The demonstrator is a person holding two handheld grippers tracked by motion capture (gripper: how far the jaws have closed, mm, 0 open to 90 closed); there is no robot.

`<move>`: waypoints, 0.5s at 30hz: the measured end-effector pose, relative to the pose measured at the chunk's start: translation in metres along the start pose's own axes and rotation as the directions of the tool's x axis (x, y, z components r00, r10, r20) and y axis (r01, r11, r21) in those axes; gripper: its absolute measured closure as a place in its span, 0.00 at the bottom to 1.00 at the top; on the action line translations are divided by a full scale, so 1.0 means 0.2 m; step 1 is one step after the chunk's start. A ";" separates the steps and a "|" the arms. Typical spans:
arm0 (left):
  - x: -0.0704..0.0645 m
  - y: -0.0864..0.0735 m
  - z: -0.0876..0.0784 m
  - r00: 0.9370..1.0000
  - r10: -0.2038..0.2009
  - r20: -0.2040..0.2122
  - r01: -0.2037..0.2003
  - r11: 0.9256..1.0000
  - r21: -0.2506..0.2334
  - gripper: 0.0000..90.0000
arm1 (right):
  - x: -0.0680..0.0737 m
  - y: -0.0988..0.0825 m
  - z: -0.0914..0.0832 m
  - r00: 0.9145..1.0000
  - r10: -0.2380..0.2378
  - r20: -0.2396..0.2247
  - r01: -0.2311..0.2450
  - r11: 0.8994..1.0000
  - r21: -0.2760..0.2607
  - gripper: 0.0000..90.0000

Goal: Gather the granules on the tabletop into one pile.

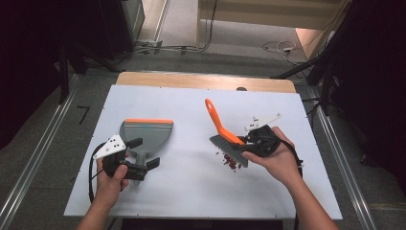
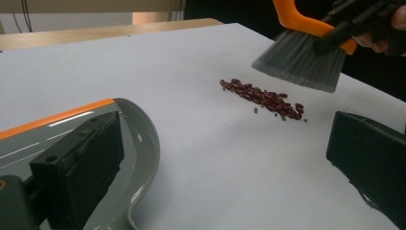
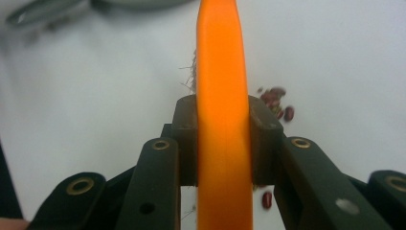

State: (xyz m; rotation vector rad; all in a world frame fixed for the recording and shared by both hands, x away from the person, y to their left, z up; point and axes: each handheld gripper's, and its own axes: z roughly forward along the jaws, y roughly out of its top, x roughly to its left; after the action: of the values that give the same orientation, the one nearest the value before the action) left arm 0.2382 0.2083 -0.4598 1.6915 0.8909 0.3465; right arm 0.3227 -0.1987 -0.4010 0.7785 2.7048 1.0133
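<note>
A grey dustpan [image 1: 146, 130] with an orange front edge lies flat on the left of the white board. My left gripper [image 1: 143, 153] is open at its handle end, one jaw over the pan [image 2: 129, 143] and the other on bare board. My right gripper [image 1: 246, 140] is shut on the orange handle of a hand brush [image 1: 221, 125]. The brush is held off the board with its grey bristles [image 2: 299, 60] hanging just above a small heap of red beans [image 1: 232, 162]. In the right gripper view both pads clamp the orange handle [image 3: 223, 72], and beans [image 3: 275, 98] lie below.
The white board [image 1: 191, 191] rests on a wooden table whose far edge [image 1: 201, 80] shows behind it. Metal rails run along both sides, and cables [image 1: 280, 47] lie on the floor beyond. Bare board separates the dustpan from the beans.
</note>
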 end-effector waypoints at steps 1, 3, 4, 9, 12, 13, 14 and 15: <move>0.00 0.00 0.00 1.000 0.001 0.000 -0.001 1.000 0.001 0.00 | 0.00 -0.02 0.00 0.999 -0.044 -0.001 0.044 0.999 0.011 0.76; -0.01 0.00 0.00 1.000 0.002 0.001 -0.002 1.000 0.005 0.00 | 0.01 -0.07 0.00 0.991 -0.132 0.002 0.132 0.990 0.039 0.76; -0.01 0.00 0.01 1.000 0.002 0.001 -0.002 1.000 0.005 0.00 | 0.01 -0.09 0.01 0.989 -0.150 -0.010 0.150 0.987 0.058 0.76; -0.01 0.00 0.01 1.000 0.003 -0.002 -0.003 1.000 0.010 0.00 | 0.03 -0.20 0.02 0.977 -0.164 -0.133 0.173 0.983 0.061 0.76; -0.01 0.00 0.01 1.000 0.002 -0.002 -0.002 1.000 0.011 0.00 | 0.05 -0.24 0.06 0.966 -0.186 -0.182 0.201 0.977 0.070 0.76; -0.01 0.00 0.01 1.000 0.003 -0.002 -0.003 1.000 0.010 0.00 | 0.05 -0.24 0.09 0.962 -0.201 -0.185 0.220 0.972 0.088 0.76; -0.01 0.00 0.01 1.000 0.003 -0.002 -0.003 1.000 0.011 0.00 | 0.05 -0.25 0.10 0.959 -0.219 -0.178 0.236 0.968 0.082 0.76; -0.01 0.00 0.01 1.000 0.005 -0.001 -0.005 1.000 0.012 0.00 | 0.04 -0.24 0.11 0.960 -0.211 -0.182 0.228 0.971 0.074 0.76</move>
State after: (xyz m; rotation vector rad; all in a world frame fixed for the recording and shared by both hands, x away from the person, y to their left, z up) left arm 0.2385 0.2053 -0.4606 1.7051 0.8918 0.3460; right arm 0.3028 -0.2122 -0.4490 0.4057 2.9222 0.9478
